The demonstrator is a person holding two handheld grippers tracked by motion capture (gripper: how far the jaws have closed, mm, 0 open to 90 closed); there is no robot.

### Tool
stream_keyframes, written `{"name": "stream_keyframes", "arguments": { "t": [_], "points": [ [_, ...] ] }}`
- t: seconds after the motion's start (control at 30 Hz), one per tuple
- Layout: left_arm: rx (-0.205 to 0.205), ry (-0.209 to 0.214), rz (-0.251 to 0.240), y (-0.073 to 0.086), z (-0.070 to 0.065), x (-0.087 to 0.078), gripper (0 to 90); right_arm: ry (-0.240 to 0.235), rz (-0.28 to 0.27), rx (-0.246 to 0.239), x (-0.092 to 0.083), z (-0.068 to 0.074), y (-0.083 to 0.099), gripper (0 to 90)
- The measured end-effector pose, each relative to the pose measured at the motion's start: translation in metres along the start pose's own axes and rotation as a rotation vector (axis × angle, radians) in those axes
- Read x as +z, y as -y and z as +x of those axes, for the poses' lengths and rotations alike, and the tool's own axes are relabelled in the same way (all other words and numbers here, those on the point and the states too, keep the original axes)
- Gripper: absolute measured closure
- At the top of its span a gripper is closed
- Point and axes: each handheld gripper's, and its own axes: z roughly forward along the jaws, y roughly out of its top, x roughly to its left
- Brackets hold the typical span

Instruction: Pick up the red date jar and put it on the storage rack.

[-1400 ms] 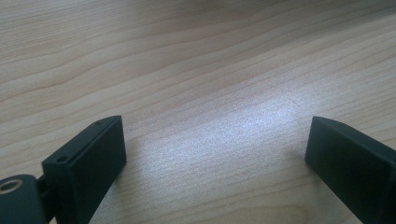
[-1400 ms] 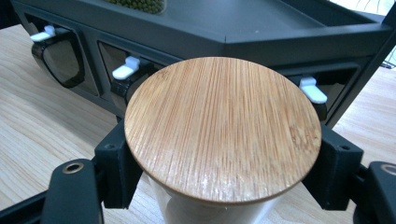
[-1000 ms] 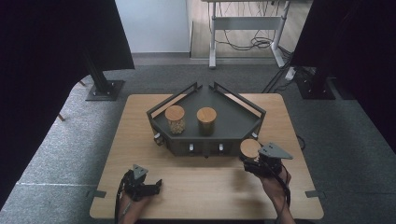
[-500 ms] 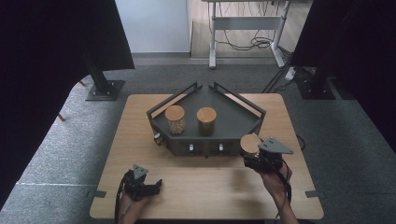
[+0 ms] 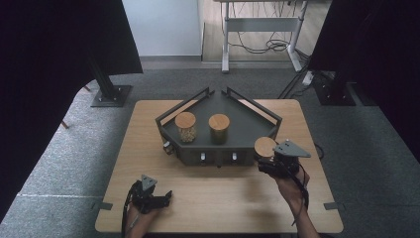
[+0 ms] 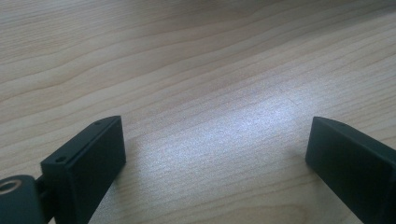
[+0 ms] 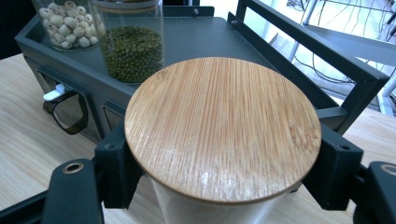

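Jar (image 7: 219,140): clear glass body w/ round bamboo lid, prob. heavy for its size, rigid, smooth, breakable. You have the right gripper (image 5: 271,166) clamped on the body just under the lid; keep the grip there, not on the lid. Location: near-right of the dark tray (image 5: 247,130), above the table (image 5: 228,198). Left gripper (image 6: 212,154): jaws wide, nothing between, near-left of the table.
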Motion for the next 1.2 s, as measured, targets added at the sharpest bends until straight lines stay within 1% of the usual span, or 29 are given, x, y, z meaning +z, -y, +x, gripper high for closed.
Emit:
{"name": "stream_keyframes", "arguments": {
  "t": [0.33,0.57,1.0,1.2],
  "points": [
    [0.0,0.0,0.0,0.0,0.0,0.0,4.5,0.016,0.0,0.007,0.001,-0.003,-0.004,24.6],
    [0.0,0.0,0.0,0.0,0.0,0.0,4.6,0.025,-0.009,-0.008,-0.001,-0.003,-0.01,24.6],
    [0.001,0.0,0.0,0.0,0.0,0.0,4.6,0.036,-0.025,-0.012,-0.003,-0.006,-0.019,24.6],
    [0.002,0.001,0.001,0.0,0.0,0.0,4.5,0.037,-0.03,-0.016,-0.001,-0.006,-0.024,24.6]
  ]
}}
